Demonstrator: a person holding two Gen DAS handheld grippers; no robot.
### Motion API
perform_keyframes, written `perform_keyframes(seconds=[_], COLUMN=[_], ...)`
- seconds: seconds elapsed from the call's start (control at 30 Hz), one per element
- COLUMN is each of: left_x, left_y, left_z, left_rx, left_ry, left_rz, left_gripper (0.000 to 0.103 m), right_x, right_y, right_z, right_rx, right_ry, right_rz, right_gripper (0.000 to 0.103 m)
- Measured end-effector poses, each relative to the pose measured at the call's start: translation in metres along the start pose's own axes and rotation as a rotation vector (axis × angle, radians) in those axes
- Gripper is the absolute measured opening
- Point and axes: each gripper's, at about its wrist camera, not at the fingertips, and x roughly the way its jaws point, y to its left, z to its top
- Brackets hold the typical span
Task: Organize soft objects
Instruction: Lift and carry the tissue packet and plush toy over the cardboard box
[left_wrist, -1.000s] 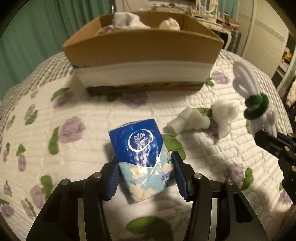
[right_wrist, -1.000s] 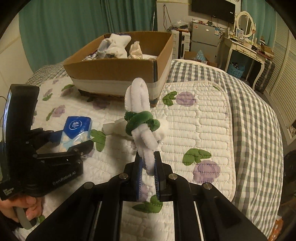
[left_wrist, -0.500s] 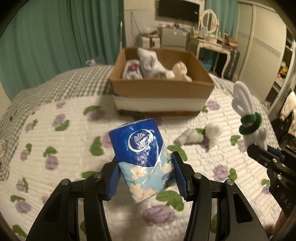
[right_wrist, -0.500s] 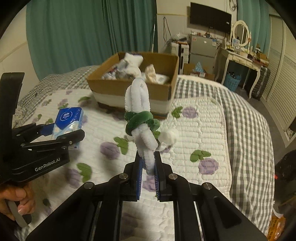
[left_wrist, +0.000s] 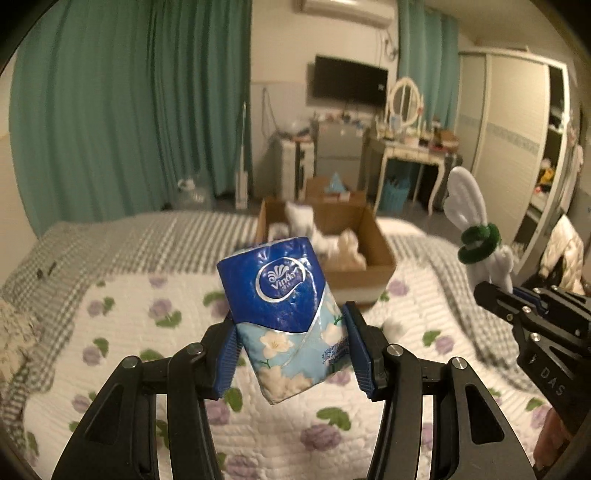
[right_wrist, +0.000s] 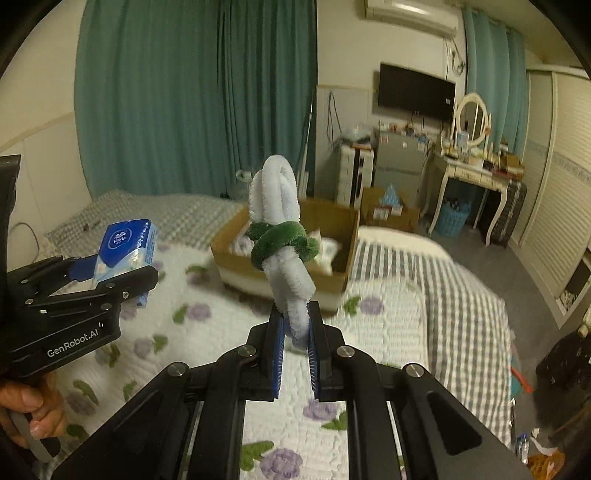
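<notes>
My left gripper (left_wrist: 291, 345) is shut on a blue Vinda tissue pack (left_wrist: 284, 306) and holds it high above the bed; the pack also shows in the right wrist view (right_wrist: 123, 254). My right gripper (right_wrist: 295, 332) is shut on a white fuzzy pipe-cleaner toy with a green ring (right_wrist: 282, 240), held upright in the air; the toy also shows at the right of the left wrist view (left_wrist: 476, 236). A cardboard box (left_wrist: 373, 266) with white soft items inside sits on the bed ahead, also in the right wrist view (right_wrist: 343, 251).
The bed has a white quilt with purple flowers (left_wrist: 147, 325) over a grey checked cover (right_wrist: 461, 302). A small white soft piece (left_wrist: 393, 326) lies on the quilt near the box. A dressing table (right_wrist: 476, 173), a small fridge and green curtains stand behind.
Both grippers have risen well above the bed with their objects, and the views have tilted up, so the box now looks farther away and lower.
</notes>
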Motion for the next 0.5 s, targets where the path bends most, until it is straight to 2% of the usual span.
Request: perform_keyframes(seconds=[0.2,0.5], left_x=[-0.037,-0.067], left_y=[0.007,0.019], left_z=[0.024,0.063], left_rx=[-0.017,-0.031], left_ry=[-0.111,-0.232], left_rz=[-0.007,-0.015], left_gripper=[0.051,0.051], right_x=[-0.034,-0.077], right_y=[0.009,0.018], right_z=[0.029,0.073], right_rx=[-0.011,-0.032], right_ry=[-0.087,-0.214], right_rz=[-0.008,-0.021], right_gripper=[0.011,0.011])
